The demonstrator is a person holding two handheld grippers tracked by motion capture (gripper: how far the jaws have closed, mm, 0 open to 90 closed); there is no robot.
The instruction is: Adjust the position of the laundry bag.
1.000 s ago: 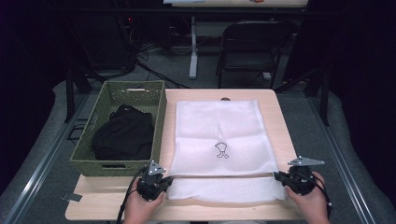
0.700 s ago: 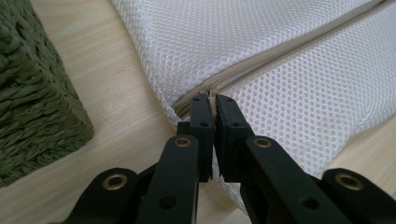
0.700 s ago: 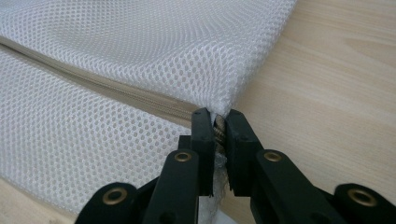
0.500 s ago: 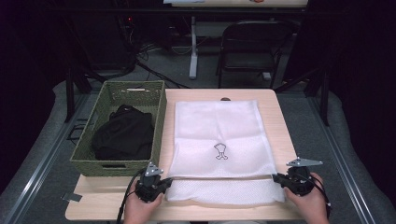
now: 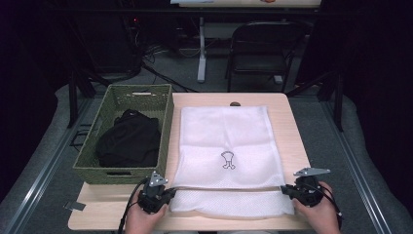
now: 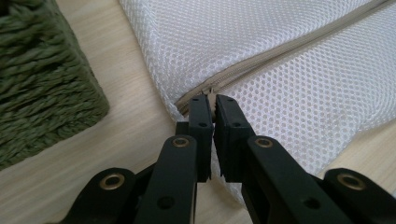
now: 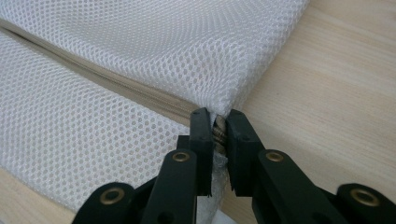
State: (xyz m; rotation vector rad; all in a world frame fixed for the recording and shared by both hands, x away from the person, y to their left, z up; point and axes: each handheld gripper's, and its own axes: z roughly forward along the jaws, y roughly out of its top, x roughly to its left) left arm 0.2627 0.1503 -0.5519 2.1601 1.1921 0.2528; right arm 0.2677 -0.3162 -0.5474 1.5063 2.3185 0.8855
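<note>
Left gripper view: zipper (image 6: 280, 51) between jaws

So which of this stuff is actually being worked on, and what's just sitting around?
In use:
white mesh bag
its zip
left gripper, shut on the zip's end
right gripper, shut on the zip's other end

Just lying about, as far as I can tell:
green woven basket
black cloth inside it
folding chair behind the table

Bright, even light falls on the table (image 5: 292, 131); beyond the table the room is dark. Gripper views are sharp on the mesh bag (image 6: 280, 60), with soft shadows.
</note>
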